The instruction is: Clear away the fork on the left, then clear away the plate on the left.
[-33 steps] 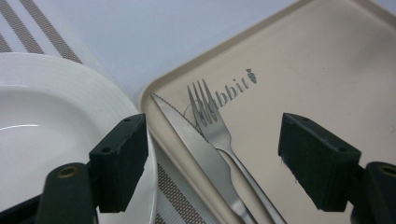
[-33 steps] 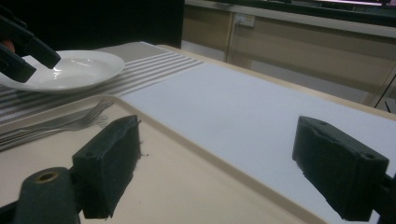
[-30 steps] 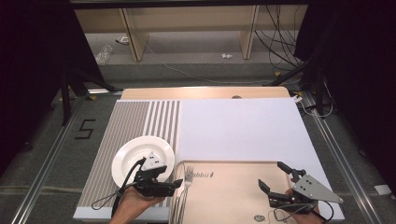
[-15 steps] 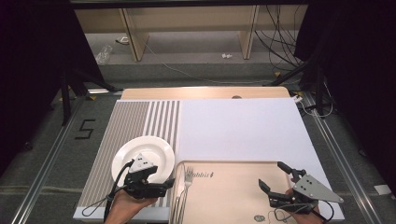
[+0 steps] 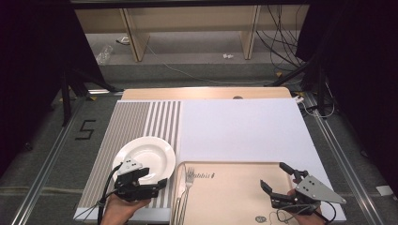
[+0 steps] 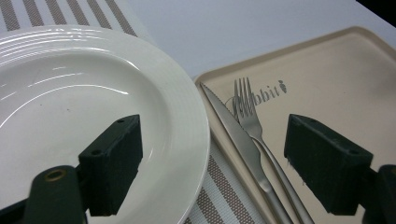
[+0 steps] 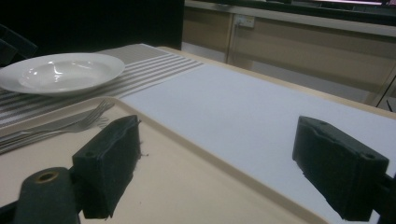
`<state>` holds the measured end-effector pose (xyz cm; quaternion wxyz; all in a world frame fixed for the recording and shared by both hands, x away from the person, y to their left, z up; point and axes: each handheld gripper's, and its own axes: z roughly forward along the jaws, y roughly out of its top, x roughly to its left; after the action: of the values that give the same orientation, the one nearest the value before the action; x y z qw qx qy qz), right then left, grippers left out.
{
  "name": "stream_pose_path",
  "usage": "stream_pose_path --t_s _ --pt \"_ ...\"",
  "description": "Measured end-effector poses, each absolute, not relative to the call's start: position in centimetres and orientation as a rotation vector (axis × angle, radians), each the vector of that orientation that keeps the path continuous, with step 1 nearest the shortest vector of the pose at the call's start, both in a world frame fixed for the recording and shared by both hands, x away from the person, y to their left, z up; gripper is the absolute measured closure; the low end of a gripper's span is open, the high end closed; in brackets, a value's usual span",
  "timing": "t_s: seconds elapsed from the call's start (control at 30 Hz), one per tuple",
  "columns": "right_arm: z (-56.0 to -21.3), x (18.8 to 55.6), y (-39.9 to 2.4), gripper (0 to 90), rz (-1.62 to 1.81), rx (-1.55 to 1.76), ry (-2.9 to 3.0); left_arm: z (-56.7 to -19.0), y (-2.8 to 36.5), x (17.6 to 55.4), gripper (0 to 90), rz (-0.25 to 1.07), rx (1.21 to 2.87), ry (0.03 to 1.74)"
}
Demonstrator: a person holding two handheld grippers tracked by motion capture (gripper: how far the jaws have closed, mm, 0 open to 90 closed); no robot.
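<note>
The left gripper [image 5: 155, 178] hovers wide open and empty, its jaws straddling the near rim of the white plate [image 5: 148, 157] on the striped mat [image 5: 136, 122]. To lift it well, slide one jaw under the smooth glazed rim. The right gripper [image 5: 277, 180], equally open, waits above the beige tray [image 5: 230, 187] holding a steel knife [image 6: 233, 133] and fork [image 6: 254, 126]
</note>
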<state>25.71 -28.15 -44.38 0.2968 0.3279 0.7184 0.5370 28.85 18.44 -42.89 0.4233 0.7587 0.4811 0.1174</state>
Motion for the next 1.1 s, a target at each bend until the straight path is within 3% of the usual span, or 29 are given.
stream_pose_path --t_s 1.1 --pt "-44.3 25.4 -28.2 16.2 1.421 0.878 1.905 -43.7 22.9 27.7 18.6 0.293 1.651 1.468"
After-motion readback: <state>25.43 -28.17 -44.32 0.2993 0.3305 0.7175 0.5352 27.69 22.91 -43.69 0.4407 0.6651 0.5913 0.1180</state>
